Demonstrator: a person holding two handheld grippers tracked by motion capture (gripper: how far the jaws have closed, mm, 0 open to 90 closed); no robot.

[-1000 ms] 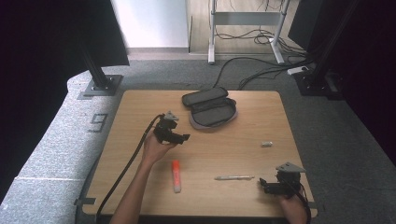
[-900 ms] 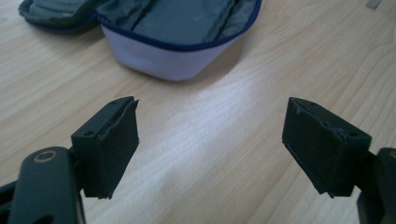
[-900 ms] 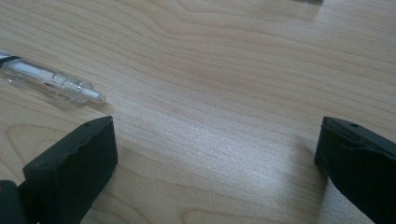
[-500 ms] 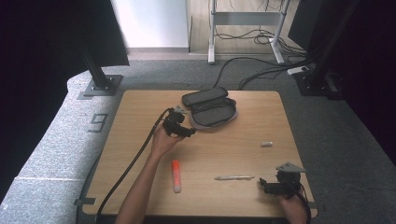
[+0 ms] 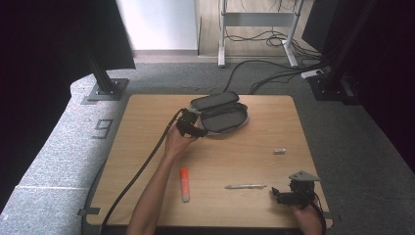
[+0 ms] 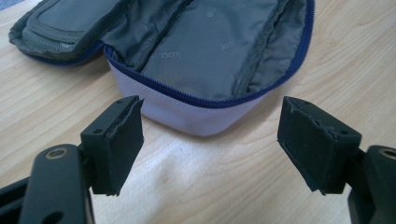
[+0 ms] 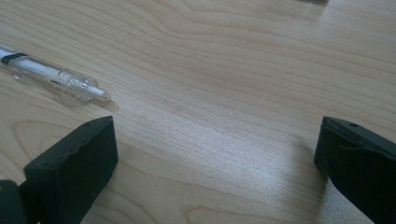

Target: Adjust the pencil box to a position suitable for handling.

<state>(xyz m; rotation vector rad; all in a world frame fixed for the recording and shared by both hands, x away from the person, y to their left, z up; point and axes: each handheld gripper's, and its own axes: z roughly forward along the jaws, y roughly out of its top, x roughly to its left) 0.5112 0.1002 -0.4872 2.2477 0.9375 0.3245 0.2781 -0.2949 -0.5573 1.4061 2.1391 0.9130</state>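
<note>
A pale wooden table (image 5: pixel 147 161), its grain running in long streaks, carries an open pencil case (image 5: pixel 222 117) at its far edge. The case is soft grey fabric, oval, with a blue zipper round the rim and a lilac outer wall; its lid (image 5: pixel 214 100) is folded back behind it. In the left gripper view the grey lining lies creased and bare, though the far end of the case is cut off by the frame. The left gripper (image 5: pixel 196 132), held in a hand (image 5: pixel 177 143), hovers just before the case's near wall; its jaws have just been closing but stand apart with nothing between them, the padded black fingers (image 6: pixel 119 135) clear of the fabric. The right gripper (image 5: pixel 276 193) rests near the table's front corner, jaws wide over bare wood. Just beside it lies a clear plastic pen (image 5: pixel 244 186), partly cropped in the right gripper view. An orange highlighter (image 5: pixel 185 183) lies near the forearm; a small pale block (image 5: pixel 279 151), too small to identify, sits well apart.
</note>
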